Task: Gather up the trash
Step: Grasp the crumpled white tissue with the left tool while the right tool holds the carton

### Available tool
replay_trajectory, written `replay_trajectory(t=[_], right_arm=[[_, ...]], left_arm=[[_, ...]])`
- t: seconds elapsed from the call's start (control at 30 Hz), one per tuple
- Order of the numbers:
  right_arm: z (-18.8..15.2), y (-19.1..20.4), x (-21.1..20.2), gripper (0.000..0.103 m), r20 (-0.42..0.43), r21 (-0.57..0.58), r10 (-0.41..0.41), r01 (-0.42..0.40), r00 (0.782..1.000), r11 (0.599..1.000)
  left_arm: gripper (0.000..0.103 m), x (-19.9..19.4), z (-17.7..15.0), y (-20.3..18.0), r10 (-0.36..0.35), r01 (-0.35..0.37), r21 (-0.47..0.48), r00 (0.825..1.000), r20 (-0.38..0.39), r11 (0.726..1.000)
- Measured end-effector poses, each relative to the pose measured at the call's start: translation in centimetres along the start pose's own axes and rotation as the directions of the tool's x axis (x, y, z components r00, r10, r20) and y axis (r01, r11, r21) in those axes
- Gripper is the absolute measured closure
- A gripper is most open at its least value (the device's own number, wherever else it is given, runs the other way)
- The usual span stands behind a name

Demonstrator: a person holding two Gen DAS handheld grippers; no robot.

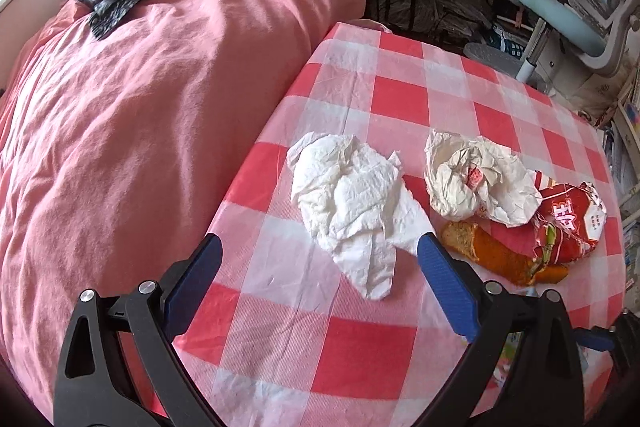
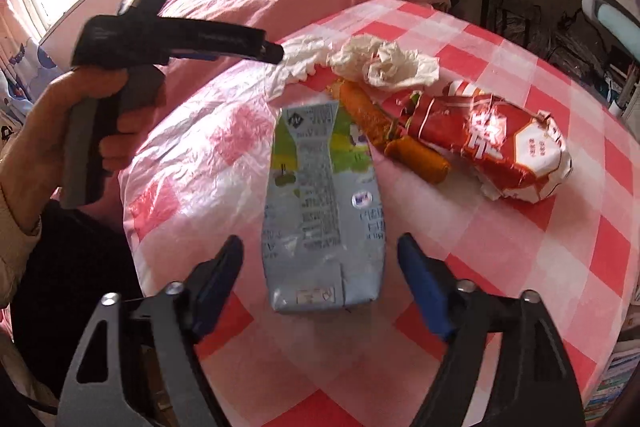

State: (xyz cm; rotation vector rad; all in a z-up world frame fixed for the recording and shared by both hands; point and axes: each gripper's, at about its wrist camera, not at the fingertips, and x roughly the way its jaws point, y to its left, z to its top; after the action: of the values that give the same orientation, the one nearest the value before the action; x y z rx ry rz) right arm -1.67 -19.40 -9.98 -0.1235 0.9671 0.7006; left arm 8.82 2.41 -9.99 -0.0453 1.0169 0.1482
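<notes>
Right wrist view: a flattened carton [image 2: 324, 211] lies on the checked bench [image 2: 520, 267], long axis running away from the right gripper [image 2: 320, 247], whose jaws are spread and clear of it. Beyond it lie an orange peel [image 2: 416, 155], a red wrapper [image 2: 496, 147] and crumpled paper [image 2: 384, 65]. The left gripper [image 1: 318, 247], jaws spread, hovers at a white tissue [image 1: 352, 203] near the bench's left edge, beside the pink bed [image 1: 140, 107].

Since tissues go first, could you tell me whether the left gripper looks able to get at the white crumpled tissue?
Probably yes: the left gripper stands open with the white tissue lying just ahead between its fingers, nothing covering it.
</notes>
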Motion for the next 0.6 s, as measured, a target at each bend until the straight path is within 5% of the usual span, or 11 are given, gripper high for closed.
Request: replay_trajectory(t=[0.2,0.27,0.33,0.37,0.43,0.6], right_arm=[[1.0,1.5,1.1,0.02,0.042,-0.054,-0.096,0.098,0.994,0.994],[1.1,1.5,1.8,0.02,0.029,-0.045,-0.093,0.094,0.995,0.995],[1.0,1.5,2.2,0.032,0.002,-0.052,-0.076,0.076,0.997,0.996],[0.9,1.5,2.4,0.045,-0.013,-0.056,-0.069,0.068,0.998,0.996],[0.8,1.6,2.6,0.045,-0.032,-0.064,-0.054,0.051,0.998,0.997],[0.3,2.2,1.9,0.045,-0.031,-0.079,-0.034,0.032,0.999,0.996]], left_arm=[[0.009,2.7,2.3,-1.3,0.057,-0.059,0.074,0.998,0.024,0.996],[0.023,3.7,2.8,-0.9,0.023,-0.023,0.063,1.0,0.0,0.998],[0.055,4.5,3.0,-0.4,-0.05,0.052,0.036,0.998,-0.049,0.998],[0.061,4.5,2.9,-0.1,-0.091,0.092,0.02,0.994,-0.063,0.996],[0.082,4.2,2.7,-0.3,-0.137,0.14,0.031,0.987,-0.082,0.99],[0.087,2.1,1.5,-0.4,-0.242,0.245,0.025,0.966,-0.085,0.969]])
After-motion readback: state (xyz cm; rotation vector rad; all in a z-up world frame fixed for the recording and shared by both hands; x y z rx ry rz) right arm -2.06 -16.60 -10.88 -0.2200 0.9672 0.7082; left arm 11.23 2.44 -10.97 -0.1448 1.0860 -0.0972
